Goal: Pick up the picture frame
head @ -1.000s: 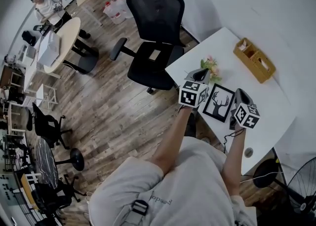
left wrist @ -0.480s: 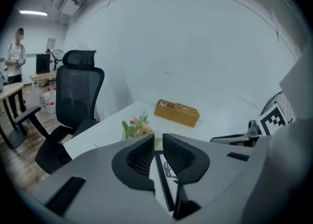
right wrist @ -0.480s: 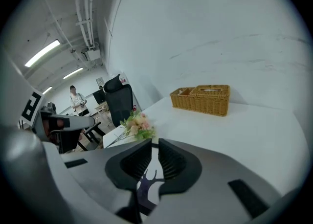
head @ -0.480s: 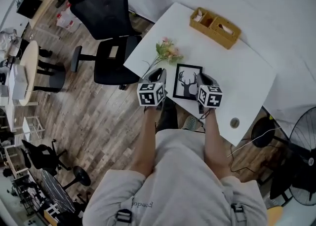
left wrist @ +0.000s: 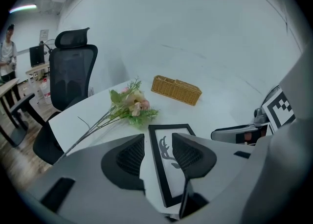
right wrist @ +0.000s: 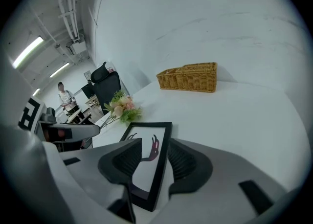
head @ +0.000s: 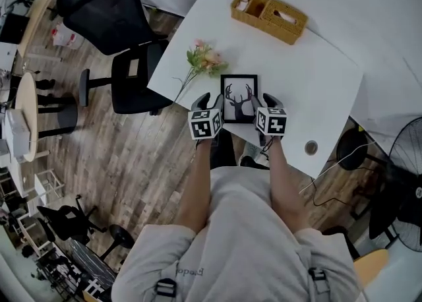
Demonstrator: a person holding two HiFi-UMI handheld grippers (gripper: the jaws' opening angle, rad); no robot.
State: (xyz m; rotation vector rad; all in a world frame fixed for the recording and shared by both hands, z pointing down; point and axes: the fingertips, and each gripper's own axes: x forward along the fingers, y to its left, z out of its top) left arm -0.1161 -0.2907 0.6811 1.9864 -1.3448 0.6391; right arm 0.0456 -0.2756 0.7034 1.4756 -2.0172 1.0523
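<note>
The left gripper (left wrist: pixel 159 152) and right gripper (right wrist: pixel 154 157), jaws just opened and untouching, each straddle a side rail of the deer picture frame (head: pixel 239 98), flat on the white table (head: pixel 316 90); closing both evenly should keep it level.

Head view: high up, looking steeply down over my arms onto the white table (head: pixel 316 90). Gripper views: low, close behind my jaws, facing across it. All share the picture frame (head: pixel 239 98).

Picture frame (head: pixel 239 98): black border, white ground, black stag silhouette. Table (head: pixel 316 90): plain white. Basket (head: pixel 268 16): tan weave; flowers (head: pixel 203 60): pink, green leaves.
</note>
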